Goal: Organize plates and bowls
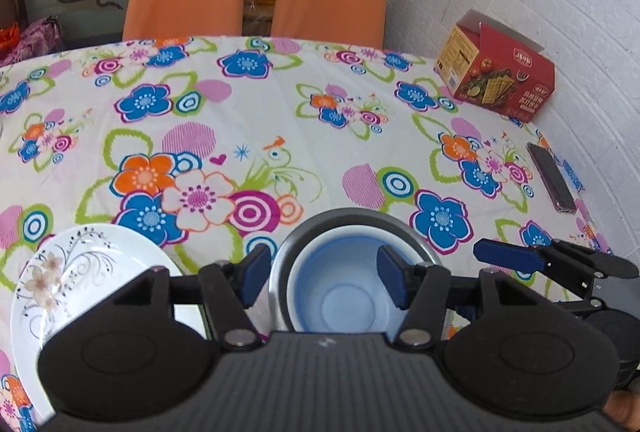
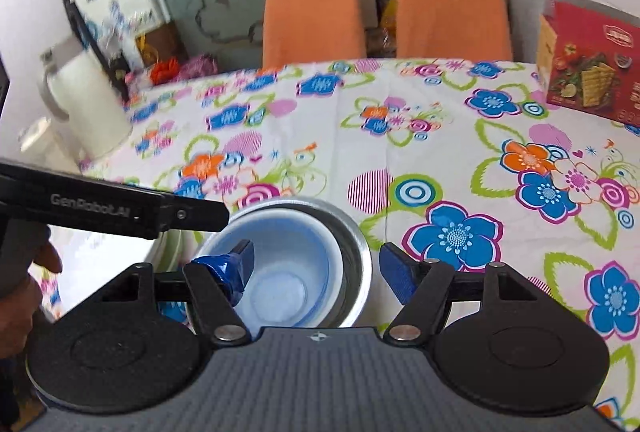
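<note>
**Inspector:** Your left gripper (image 1: 322,282) stands with its fingers apart and nothing between the pads. The blue bowl (image 1: 340,292) sits nested inside the steel bowl (image 1: 352,220), and the pair lies directly under that gap. The left pad hangs outside the steel rim; the right pad hangs over the blue bowl's interior. I cannot tell whether either pad touches.

**Operator:** And the right one?

**Inspector:** Your right gripper (image 2: 316,272) is also spread wide and holds nothing. The same nested bowls lie under it: its left pad is over the blue bowl (image 2: 280,272), and its right pad hangs beyond the steel bowl (image 2: 356,244), over the flowered tablecloth (image 2: 440,136).

**Operator:** Which step is this?

**Inspector:** By my judgement, the bowls are already stacked, one inside the other. The white plate (image 1: 80,272) lies apart, just beyond your left gripper's left finger, not yet joined to anything. So the bowl nesting looks done; the plate remains.

**Operator:** What does the next move call for?

**Inspector:** Likely one of two things: close on the steel rim to shift the stack, or turn your left gripper to the plate's edge. The plate is shallow, so you need a low, flat approach. Keep your two grippers clear of each other; they crowd the same bowl now.
</note>
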The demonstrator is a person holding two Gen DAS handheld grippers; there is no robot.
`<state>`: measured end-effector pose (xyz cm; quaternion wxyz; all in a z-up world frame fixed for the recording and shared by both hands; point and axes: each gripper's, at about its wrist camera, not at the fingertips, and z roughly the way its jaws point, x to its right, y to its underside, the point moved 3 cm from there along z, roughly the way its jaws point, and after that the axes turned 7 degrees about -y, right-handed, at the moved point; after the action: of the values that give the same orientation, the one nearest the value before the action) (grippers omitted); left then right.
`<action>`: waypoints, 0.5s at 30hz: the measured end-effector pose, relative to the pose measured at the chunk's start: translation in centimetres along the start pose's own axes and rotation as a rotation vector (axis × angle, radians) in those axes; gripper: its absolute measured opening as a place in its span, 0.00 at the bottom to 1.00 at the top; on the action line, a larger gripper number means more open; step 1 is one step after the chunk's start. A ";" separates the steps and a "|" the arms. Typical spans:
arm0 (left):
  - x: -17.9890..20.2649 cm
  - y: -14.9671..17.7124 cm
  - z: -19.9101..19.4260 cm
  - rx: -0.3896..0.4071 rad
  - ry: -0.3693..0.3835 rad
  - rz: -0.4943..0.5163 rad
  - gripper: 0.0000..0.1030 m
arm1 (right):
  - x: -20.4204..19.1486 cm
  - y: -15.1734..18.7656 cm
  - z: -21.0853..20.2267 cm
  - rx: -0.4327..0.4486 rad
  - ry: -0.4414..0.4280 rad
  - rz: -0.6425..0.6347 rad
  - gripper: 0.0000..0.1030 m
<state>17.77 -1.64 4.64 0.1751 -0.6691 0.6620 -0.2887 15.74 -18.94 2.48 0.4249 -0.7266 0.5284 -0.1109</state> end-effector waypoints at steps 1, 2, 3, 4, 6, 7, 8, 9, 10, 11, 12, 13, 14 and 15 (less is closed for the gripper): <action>0.0 0.2 -0.2 0.020 0.004 -0.003 0.60 | 0.0 0.4 -0.2 0.035 0.015 0.013 0.54; -0.1 0.6 -0.4 0.037 0.007 -0.009 0.61 | 0.0 0.9 -0.4 0.071 0.033 0.025 0.54; -0.3 1.0 -0.5 0.054 0.006 -0.021 0.61 | -0.1 1.5 -0.7 0.109 0.053 0.044 0.54; -0.4 1.4 -0.5 0.072 -0.001 -0.037 0.61 | -0.1 2.0 -0.8 0.139 0.065 0.064 0.55; -1.0 2.3 -0.4 0.113 -0.020 -0.082 0.62 | 0.0 3.3 -1.1 0.219 0.070 0.114 0.55; -1.2 2.7 -0.3 0.131 -0.038 -0.104 0.62 | 0.0 3.7 -0.9 0.239 0.071 0.128 0.55; -1.4 3.0 -0.1 0.140 -0.062 -0.110 0.62 | 0.1 3.9 -0.6 0.232 0.071 0.122 0.55; -1.4 3.1 0.3 0.140 -0.094 -0.100 0.62 | 0.2 4.0 -0.1 0.207 0.082 0.104 0.55; -1.4 3.2 0.8 0.134 -0.128 -0.079 0.62 | 0.4 3.9 0.2 0.189 0.103 0.089 0.56; -1.4 3.2 1.2 0.131 -0.153 -0.065 0.62 | 0.5 3.9 0.4 0.180 0.133 0.073 0.56; -1.5 3.1 1.5 0.130 -0.167 -0.064 0.62 | 0.8 3.9 0.6 0.176 0.159 0.067 0.56; -1.6 3.1 1.9 0.128 -0.173 -0.066 0.62 | 1.1 3.9 0.8 0.173 0.173 0.069 0.56; -1.7 3.0 2.3 0.120 -0.177 -0.064 0.62 | 1.4 3.9 1.0 0.169 0.173 0.074 0.56; -1.7 3.0 2.7 0.111 -0.178 -0.061 0.62 | 1.8 4.0 1.2 0.155 0.166 0.083 0.56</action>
<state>17.18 -0.57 0.50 0.2610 -0.7011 0.6064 -0.2695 14.51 -20.18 -1.73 0.4389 -0.6573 0.5813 -0.1934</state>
